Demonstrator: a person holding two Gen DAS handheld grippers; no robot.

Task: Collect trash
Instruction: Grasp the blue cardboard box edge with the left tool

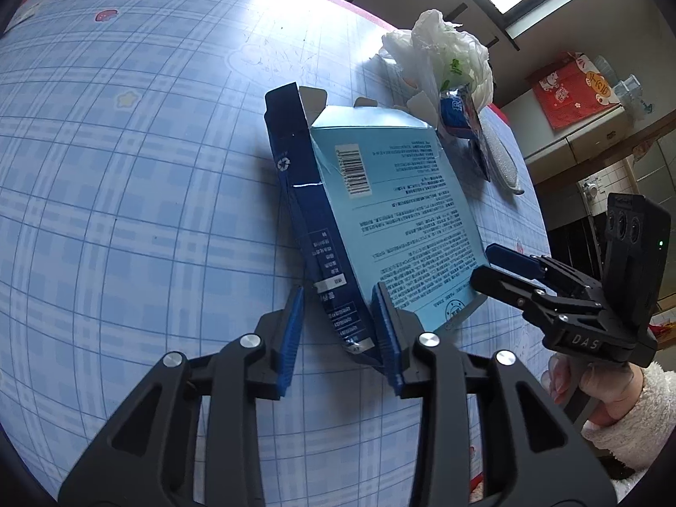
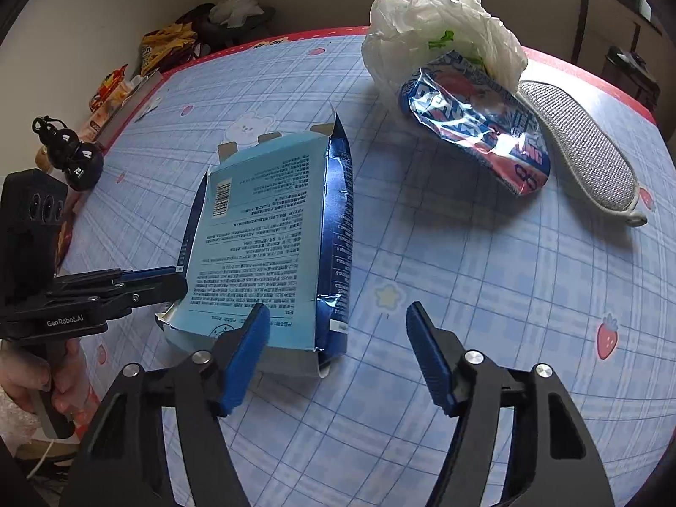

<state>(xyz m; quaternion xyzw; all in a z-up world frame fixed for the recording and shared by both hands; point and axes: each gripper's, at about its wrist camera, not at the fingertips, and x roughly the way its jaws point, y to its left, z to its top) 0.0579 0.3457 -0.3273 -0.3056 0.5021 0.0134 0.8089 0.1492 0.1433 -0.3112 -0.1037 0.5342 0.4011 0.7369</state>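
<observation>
An opened blue carton (image 1: 372,211) lies on the checked blue tablecloth, its dark side panel standing up; it also shows in the right wrist view (image 2: 270,236). My left gripper (image 1: 338,321) straddles the carton's near dark edge, its fingers apart and beside it, not closed on it; from the right wrist view it shows at the carton's left edge (image 2: 169,279). My right gripper (image 2: 338,338) is open over the carton's near right corner, and shows in the left wrist view (image 1: 486,262). A crumpled white plastic bag (image 2: 439,29) and a shiny snack wrapper (image 2: 477,126) lie beyond.
A grey oval mesh pad (image 2: 587,148) lies right of the wrapper near the table's red edge (image 2: 591,72). Snack packets (image 2: 164,46) and a dark gourd-shaped ornament (image 2: 72,156) sit past the left edge. A cabinet with a red cloth (image 1: 570,88) stands off the table.
</observation>
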